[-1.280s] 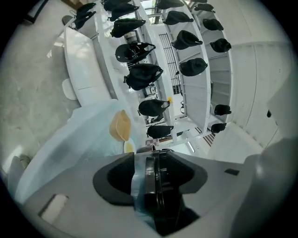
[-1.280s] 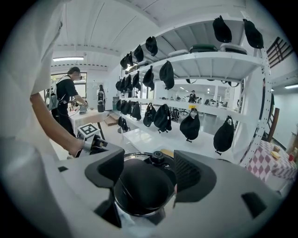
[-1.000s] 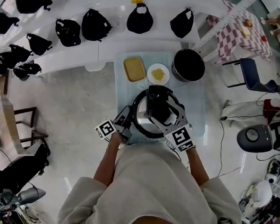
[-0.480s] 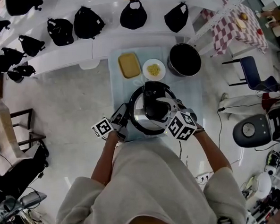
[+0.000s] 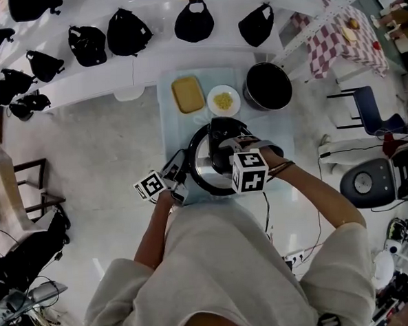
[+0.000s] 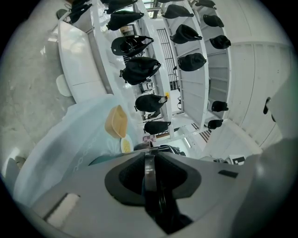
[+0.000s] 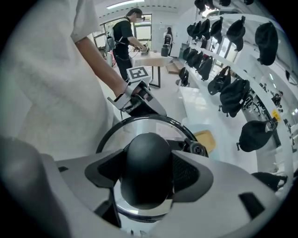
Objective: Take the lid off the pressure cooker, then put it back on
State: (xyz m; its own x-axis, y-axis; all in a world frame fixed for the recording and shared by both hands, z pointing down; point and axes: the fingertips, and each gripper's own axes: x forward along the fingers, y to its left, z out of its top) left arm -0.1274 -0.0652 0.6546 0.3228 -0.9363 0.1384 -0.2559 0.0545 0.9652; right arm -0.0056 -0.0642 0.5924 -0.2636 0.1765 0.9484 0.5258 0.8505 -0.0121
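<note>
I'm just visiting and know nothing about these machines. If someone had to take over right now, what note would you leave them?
Left gripper: shut on a thin dark edge at the left side of the pressure cooker, apparently steadying it.
Right gripper: pointing down over the lid, with its jaws around the black knob. The pads seem to touch both sides.
Things: the lid sits on the cooker, which stands on the blue-covered table.
Done: both grips look in place.
Left: lift the lid off, then set it back on. These pictures cannot show whether that has already happened once.
</note>
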